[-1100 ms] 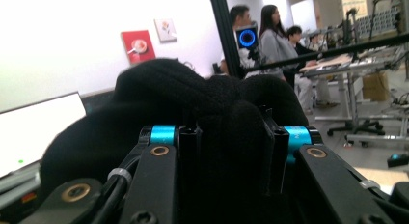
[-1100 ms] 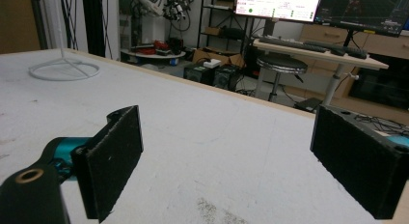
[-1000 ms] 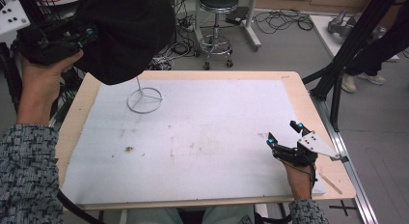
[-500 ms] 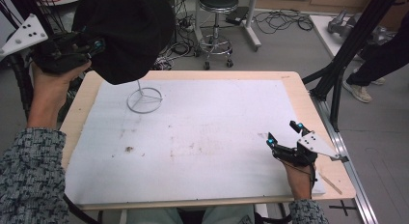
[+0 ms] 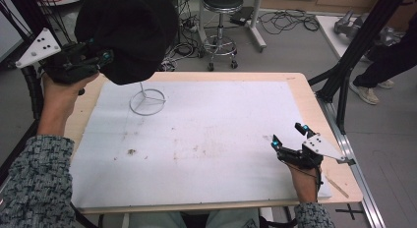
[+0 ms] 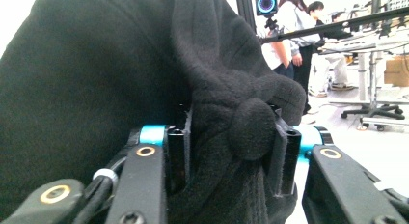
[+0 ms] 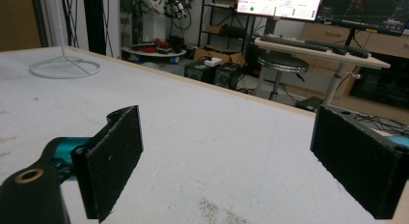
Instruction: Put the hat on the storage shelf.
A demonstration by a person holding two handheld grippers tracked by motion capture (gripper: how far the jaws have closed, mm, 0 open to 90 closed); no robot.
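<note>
Black fleece hat point(image 5: 129, 34) hangs at upper left above the white wire stand point(image 5: 146, 100), its fold between the left gripper point(image 5: 93, 61) jaws, which have just been opening. Lower right, the right gripper point(image 5: 290, 135) rests on the tabletop point(image 5: 206, 139), jaws spread, empty.

Wooden table point(image 5: 300, 85), white mat point(image 5: 221, 134) covering it, wire stand point(image 5: 147, 100) on mat

Black hat point(image 5: 129, 34) probably hides stand's point(image 5: 146, 101) top.
</note>
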